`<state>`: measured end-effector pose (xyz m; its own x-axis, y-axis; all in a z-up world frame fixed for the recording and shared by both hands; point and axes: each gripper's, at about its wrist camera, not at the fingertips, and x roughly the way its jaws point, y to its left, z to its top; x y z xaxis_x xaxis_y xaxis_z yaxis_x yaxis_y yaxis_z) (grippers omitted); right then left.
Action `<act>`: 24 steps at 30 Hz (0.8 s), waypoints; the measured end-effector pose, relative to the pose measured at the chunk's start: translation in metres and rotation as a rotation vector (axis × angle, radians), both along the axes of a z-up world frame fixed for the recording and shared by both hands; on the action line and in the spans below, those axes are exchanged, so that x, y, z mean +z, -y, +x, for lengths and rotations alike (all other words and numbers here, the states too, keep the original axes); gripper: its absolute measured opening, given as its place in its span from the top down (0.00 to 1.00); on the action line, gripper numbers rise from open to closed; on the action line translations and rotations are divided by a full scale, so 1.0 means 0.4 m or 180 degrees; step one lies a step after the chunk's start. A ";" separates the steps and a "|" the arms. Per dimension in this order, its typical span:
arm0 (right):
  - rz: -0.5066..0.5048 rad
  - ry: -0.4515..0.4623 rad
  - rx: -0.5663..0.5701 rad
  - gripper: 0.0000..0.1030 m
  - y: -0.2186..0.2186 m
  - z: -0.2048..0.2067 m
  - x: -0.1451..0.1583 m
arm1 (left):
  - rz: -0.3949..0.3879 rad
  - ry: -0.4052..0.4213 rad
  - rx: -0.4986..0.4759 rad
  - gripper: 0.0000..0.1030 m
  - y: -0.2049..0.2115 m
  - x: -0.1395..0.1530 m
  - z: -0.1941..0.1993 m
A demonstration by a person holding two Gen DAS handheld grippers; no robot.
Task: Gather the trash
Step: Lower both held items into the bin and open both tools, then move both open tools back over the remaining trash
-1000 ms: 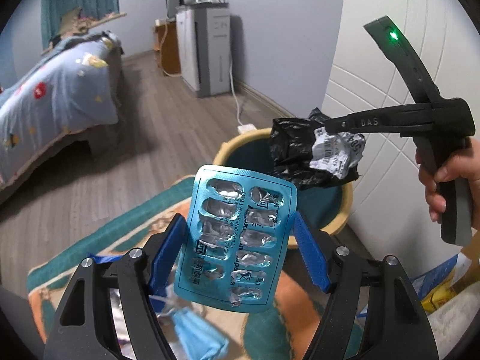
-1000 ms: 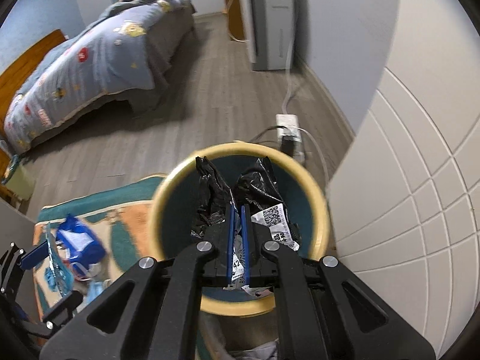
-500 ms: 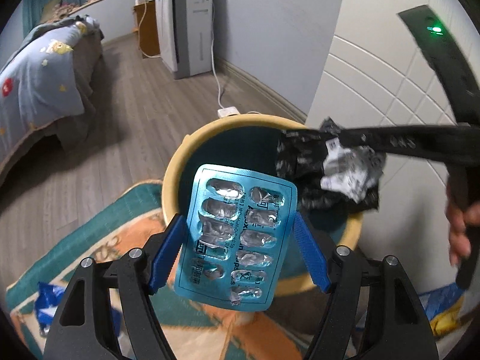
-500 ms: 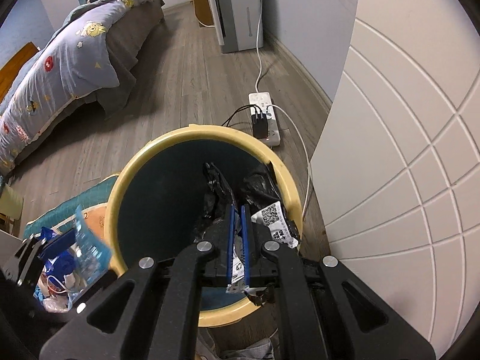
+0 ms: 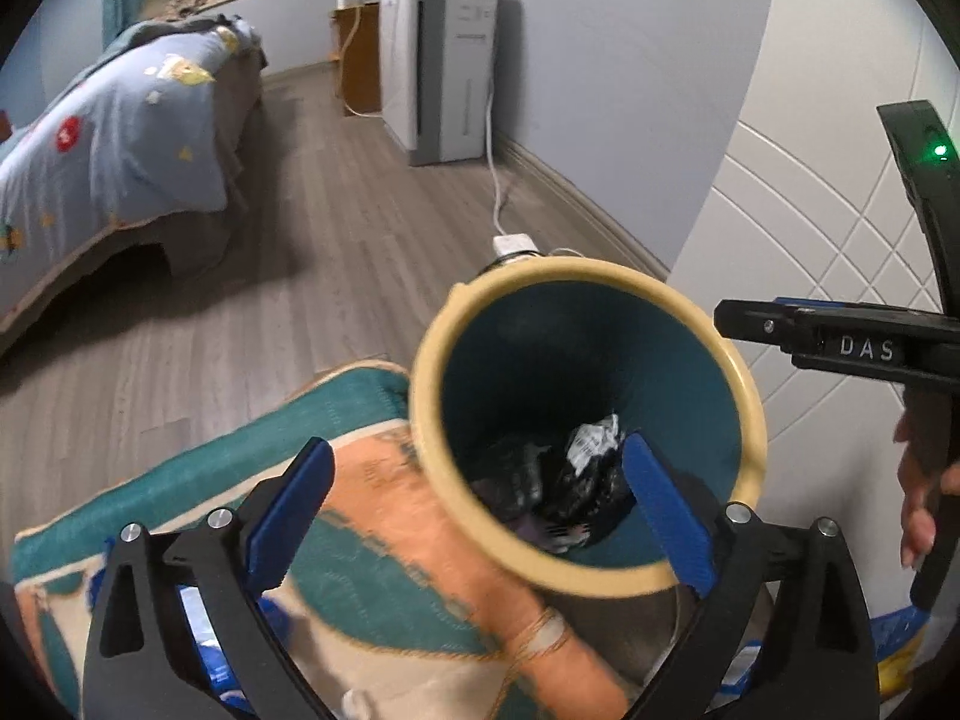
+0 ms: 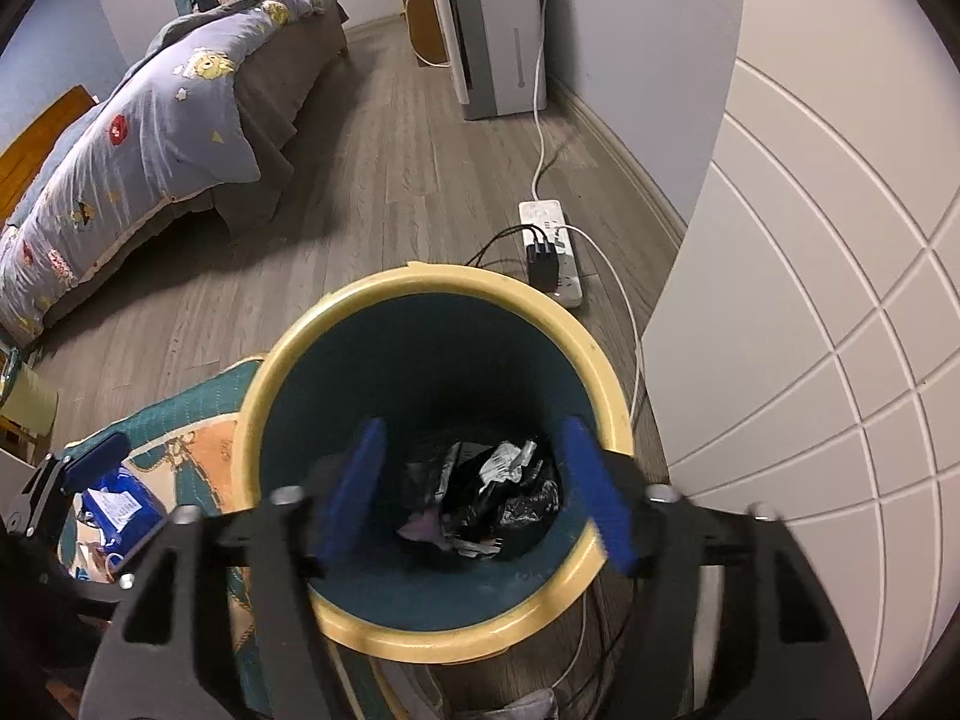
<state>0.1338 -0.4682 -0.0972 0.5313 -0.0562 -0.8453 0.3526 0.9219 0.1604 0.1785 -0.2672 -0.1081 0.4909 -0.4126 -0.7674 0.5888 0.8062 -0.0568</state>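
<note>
A round bin with a yellow rim (image 5: 594, 267) (image 6: 432, 273) and a teal inside stands on the floor below both grippers. At its bottom lies a crumpled black bag with a white label (image 5: 576, 474) (image 6: 498, 492). My left gripper (image 5: 477, 456) hangs over the bin's near left edge. Its jaws are opening and nothing is between them. My right gripper (image 6: 474, 429) points down into the bin mouth, its jaws also opening and blurred, with nothing between them. In the left wrist view its finger (image 5: 756, 318) reaches in from the right. I see no blue blister pack.
A teal and orange rug (image 5: 384, 516) lies left of the bin, with a blue wrapper (image 6: 120, 504) on it. A power strip (image 6: 549, 240) and cables lie behind the bin. A white panelled door (image 6: 840, 300) is close on the right. A bed (image 6: 150, 120) stands at far left.
Both grippers have opened. The black bag has dropped from the right gripper to the bin's bottom. The blister pack has left the left gripper, which moved closer over the bin.
</note>
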 end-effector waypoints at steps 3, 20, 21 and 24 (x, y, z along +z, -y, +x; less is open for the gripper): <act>0.0044 0.0091 0.0055 0.07 -0.016 0.002 0.013 | -0.0035 0.0076 0.0091 0.06 -0.057 0.036 -0.018; -0.0123 0.0101 0.0570 0.06 -0.252 0.047 0.080 | 0.0120 0.0210 0.0862 0.05 -0.512 0.197 -0.140; -0.0130 0.0121 0.0610 0.06 -0.275 0.051 0.086 | 0.0131 0.0238 0.0902 0.05 -0.537 0.198 -0.148; -0.0132 0.0143 0.0748 0.06 -0.338 0.059 0.097 | 0.0146 0.0319 0.1077 0.05 -0.602 0.191 -0.160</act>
<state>0.1574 -0.3328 -0.0584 0.5709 0.0393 -0.8201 0.1210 0.9839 0.1314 0.1143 -0.0264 -0.0317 0.6677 -0.1799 -0.7224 0.2888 0.9570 0.0286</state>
